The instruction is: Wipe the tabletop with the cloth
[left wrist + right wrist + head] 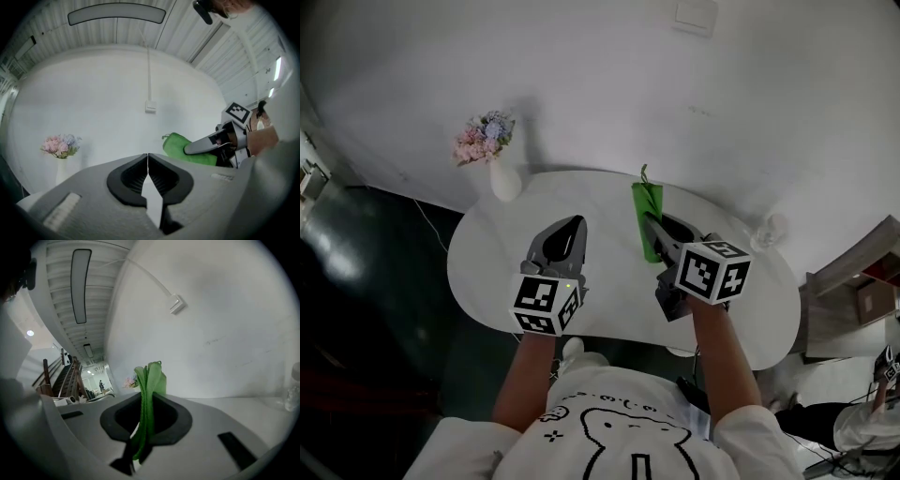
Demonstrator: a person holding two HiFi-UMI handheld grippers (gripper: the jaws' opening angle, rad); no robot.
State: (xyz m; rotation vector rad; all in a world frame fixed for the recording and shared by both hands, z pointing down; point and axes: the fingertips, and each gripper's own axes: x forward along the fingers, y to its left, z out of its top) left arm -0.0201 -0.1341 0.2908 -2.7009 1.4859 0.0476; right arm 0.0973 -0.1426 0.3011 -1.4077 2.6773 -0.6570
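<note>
Only the right gripper view shows right tool [146,401] clamping cloth [153,376].

Folded green cloth [648,214] over white tabletop [502,258]

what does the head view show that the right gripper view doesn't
Only the head view: the left gripper, the white tabletop with its whole rounded outline, and the person's white printed shirt.

Only the right gripper view: the right gripper shut on the folded green cloth, seen edge-on; a long ceiling light; and a staircase.

Both: the cloth, the pink and blue flower bouquet and the white wall plate.
</note>
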